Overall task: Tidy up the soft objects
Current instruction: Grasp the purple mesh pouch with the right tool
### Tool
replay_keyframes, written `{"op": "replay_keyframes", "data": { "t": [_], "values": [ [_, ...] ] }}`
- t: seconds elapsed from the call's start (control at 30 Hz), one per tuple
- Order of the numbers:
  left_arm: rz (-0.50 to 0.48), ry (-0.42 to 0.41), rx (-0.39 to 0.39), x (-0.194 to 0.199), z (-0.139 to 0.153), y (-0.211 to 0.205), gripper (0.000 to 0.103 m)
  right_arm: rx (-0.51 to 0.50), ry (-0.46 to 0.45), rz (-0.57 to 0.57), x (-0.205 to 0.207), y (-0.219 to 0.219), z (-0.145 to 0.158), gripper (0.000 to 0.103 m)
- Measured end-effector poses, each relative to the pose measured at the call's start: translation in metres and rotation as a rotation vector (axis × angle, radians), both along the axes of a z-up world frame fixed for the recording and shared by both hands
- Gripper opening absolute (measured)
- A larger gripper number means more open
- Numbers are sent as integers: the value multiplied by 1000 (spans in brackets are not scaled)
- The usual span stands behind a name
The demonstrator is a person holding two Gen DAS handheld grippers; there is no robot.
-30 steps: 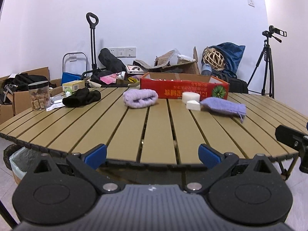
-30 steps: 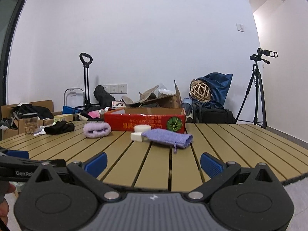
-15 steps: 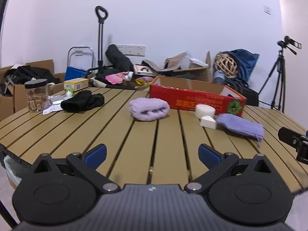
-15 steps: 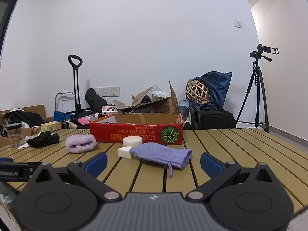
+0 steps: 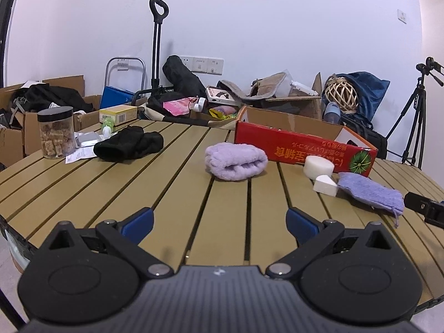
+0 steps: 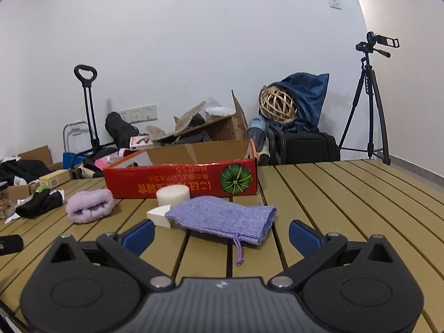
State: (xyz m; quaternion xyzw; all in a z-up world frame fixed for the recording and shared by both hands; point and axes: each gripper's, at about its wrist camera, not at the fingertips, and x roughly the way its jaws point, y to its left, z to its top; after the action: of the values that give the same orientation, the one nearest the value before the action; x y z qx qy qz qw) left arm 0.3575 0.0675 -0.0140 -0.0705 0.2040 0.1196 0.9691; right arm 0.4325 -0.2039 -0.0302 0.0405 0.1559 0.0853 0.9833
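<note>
On the slatted table lie a rolled lilac towel [image 5: 235, 161] [image 6: 90, 206], a purple knit pouch [image 5: 370, 191] [image 6: 222, 217], a round white sponge [image 5: 318, 165] [image 6: 173, 195], a white wedge sponge [image 5: 325, 185] [image 6: 158, 216] and a black cloth [image 5: 129, 144] [image 6: 38, 204]. A red cardboard box [image 5: 305, 145] [image 6: 183, 179] stands open behind them. My left gripper [image 5: 219, 222] is open over the table's near part, short of the towel. My right gripper [image 6: 222, 234] is open just in front of the pouch, its drawstring between the fingers.
A jar of brown cubes [image 5: 56, 132], papers and a small bottle [image 5: 106, 126] sit at the table's left. Beyond the table are cardboard boxes, a hand trolley [image 5: 155, 50], bags, a wicker ball [image 6: 278, 105] and a camera tripod [image 6: 369, 100].
Both grippers have advanced over the table toward the objects, which now look larger. The right gripper has come close to the purple pouch. Both stay open.
</note>
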Motion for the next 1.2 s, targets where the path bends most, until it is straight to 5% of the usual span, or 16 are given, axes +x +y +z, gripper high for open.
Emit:
{"op": "replay_keyframes", "data": {
  "t": [0.7,0.97,1.2],
  "values": [
    [-7,57,-15,42,-2,25,103,-227,243,-6,111,44,6,100],
    [-6,49,-28,41,0,28,103,-212,332,-24,136,41,-7,84],
    [-8,46,-37,40,1,28,103,-148,354,-26,137,31,-12,58]
  ]
}}
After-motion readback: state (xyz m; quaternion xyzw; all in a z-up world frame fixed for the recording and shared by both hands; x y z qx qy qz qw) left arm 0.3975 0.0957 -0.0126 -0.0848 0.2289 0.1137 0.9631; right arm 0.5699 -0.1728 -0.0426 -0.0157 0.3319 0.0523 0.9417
